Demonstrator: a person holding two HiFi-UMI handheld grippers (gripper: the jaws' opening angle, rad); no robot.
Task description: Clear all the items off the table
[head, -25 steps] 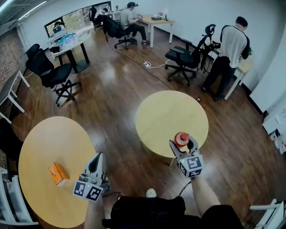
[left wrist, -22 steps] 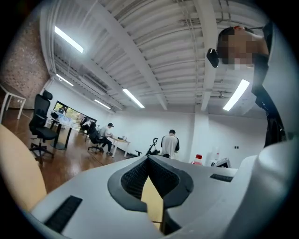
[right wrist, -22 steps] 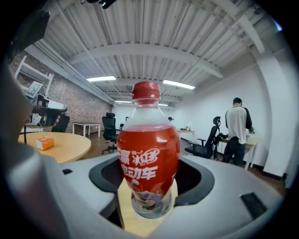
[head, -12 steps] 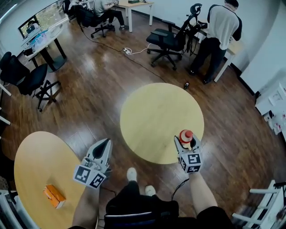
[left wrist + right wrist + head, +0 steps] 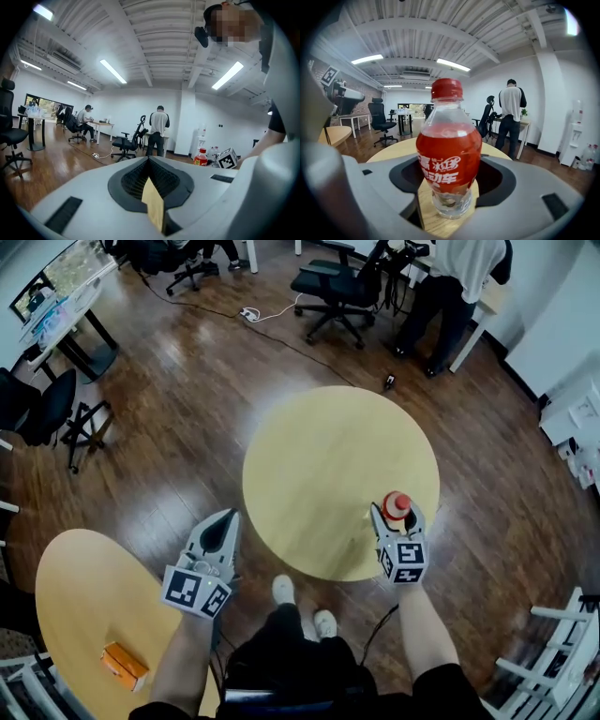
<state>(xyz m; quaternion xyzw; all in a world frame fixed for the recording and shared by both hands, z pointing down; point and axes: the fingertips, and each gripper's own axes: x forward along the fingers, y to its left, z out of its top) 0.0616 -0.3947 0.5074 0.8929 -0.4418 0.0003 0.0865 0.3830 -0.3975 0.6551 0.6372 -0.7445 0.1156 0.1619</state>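
Head view: the right gripper (image 5: 397, 516) clasps a red bottle (image 5: 397, 504) upright at the near right edge of the round table (image 5: 319, 456). The left gripper (image 5: 224, 520) hangs just off that table's near left rim.

Left gripper view: the jaws are pressed together and empty.

Right gripper view: the jaws pinch the bottle over the tabletop.

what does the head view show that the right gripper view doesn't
Only the head view: the orange box on the second table at lower left, and the person's shoes.
Only the right gripper view: the white print on the red bottle, its clear base, and the ceiling lights.
Both: the red bottle held upright in the right gripper over the round yellow table, and a standing person in a white top.
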